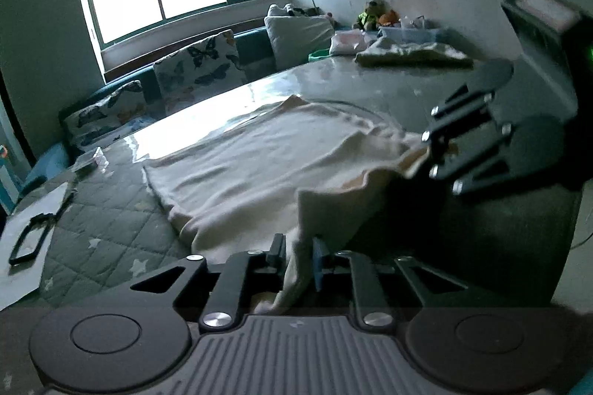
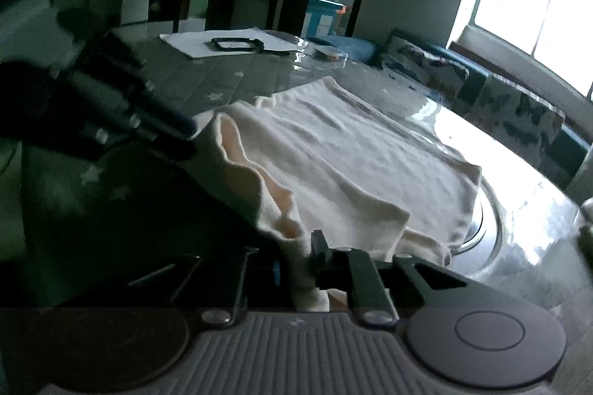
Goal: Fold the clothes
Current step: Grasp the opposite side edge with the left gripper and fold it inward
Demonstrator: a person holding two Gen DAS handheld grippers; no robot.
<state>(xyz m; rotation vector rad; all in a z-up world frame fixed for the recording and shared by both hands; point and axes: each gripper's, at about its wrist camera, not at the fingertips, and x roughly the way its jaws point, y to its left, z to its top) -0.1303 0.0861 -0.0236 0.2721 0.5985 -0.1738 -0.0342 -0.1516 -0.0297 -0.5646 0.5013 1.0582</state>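
At the far left of the left wrist view, a white sheet of paper (image 1: 26,220) with a black frame-like object (image 1: 31,239) on it is lying on the quilted grey table cover (image 1: 107,224), well apart from the work. Moving right, the cream garment (image 1: 259,165) is lying spread across the middle of the table, its far edge flat and its near edge being raised off the cover. The left gripper (image 1: 298,256) is pinching one near corner of that edge, its fingers clamped together on a fold of cloth that is running down between them. Further right, the right gripper (image 2: 296,263) is gripping the other near corner in the same way, closed tightly on the fabric. Holding both corners at once is probably keeping the edge taut and level, so it can be carried over toward the far side as one even fold. At the far right end, another crumpled cloth (image 1: 411,55) is sitting beside some soft toys (image 1: 376,13).
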